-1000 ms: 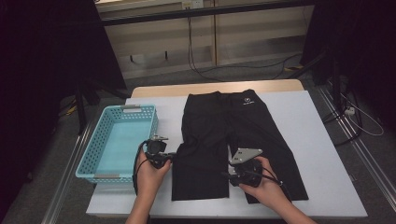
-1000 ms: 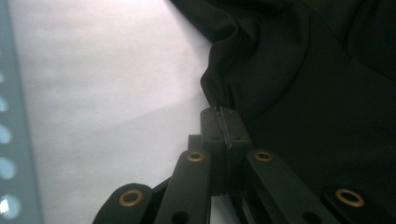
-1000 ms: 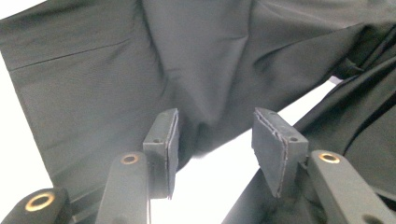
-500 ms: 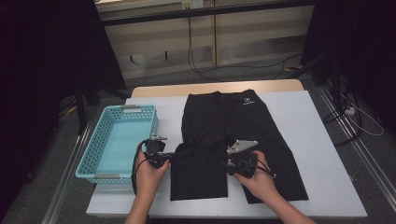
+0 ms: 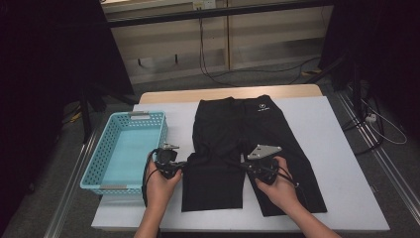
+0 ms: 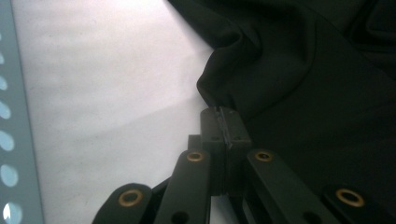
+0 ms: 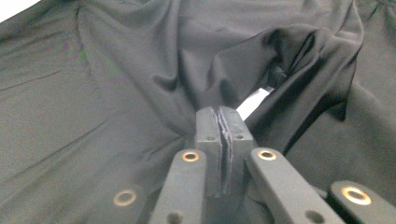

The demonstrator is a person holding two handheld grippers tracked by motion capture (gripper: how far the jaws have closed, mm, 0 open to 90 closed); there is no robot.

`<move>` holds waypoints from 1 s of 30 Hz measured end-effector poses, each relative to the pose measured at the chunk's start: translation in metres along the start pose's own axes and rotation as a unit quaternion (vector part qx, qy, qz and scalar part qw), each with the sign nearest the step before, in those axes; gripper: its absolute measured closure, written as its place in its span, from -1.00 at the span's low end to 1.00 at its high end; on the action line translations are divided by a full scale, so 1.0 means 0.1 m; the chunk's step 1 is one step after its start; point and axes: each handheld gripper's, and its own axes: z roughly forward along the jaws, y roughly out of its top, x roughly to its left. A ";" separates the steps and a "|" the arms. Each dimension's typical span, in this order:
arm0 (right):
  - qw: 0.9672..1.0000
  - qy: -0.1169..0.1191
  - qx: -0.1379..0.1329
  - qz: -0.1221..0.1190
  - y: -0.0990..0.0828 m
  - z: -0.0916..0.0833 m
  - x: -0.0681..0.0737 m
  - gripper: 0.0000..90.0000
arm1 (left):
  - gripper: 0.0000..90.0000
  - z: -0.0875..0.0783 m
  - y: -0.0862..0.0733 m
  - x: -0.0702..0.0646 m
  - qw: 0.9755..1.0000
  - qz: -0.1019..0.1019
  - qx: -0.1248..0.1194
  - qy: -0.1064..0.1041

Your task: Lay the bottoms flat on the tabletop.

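- The white table carries a pair of black shorts spread flat, waistband at the far edge and both legs running toward the person; that layout reads as preparation for a fold, with each leg in reach of one hand.
- A light blue basket stands at the table's left edge, just beside the shorts and apart from them, likely the place for the folded garment.
- The left gripper sits at the outer edge of the left leg. In the left gripper view its jaws are pressed together on a puckered bit of that edge, so the cloth is pinched.
- The right gripper sits at the inner edge of the right leg, near the gap between the legs. Its jaws have just been closing, and the right gripper view shows them meeting on a raised ridge of fabric; how much cloth lies between the pads is hard to tell in the dark folds.
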 end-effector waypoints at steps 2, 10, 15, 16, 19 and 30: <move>1.000 -0.003 -0.009 -0.006 0.01 -0.02 0.03 0.73 | 1.00 0.00 0.00 0.00 1.000 0.001 0.000 -0.002; 0.999 0.046 -0.008 -0.025 -0.02 -0.17 0.25 0.49 | 0.98 -0.02 0.01 -0.02 1.000 0.006 -0.007 -0.008; 0.996 0.080 0.018 -0.035 -0.09 -0.15 0.36 0.47 | 0.99 -0.05 0.01 -0.02 1.000 0.004 -0.012 -0.009; 0.996 0.083 0.020 -0.038 -0.09 -0.15 0.37 0.49 | 0.99 -0.04 0.01 -0.02 1.000 0.006 -0.013 -0.009; 0.994 0.094 0.019 -0.046 -0.09 -0.17 0.39 0.52 | 0.99 -0.03 0.01 -0.03 1.000 0.005 -0.011 -0.011; 0.990 0.115 0.031 -0.079 -0.15 -0.09 0.48 0.58 | 0.98 -0.01 0.02 -0.06 1.000 0.016 -0.007 -0.014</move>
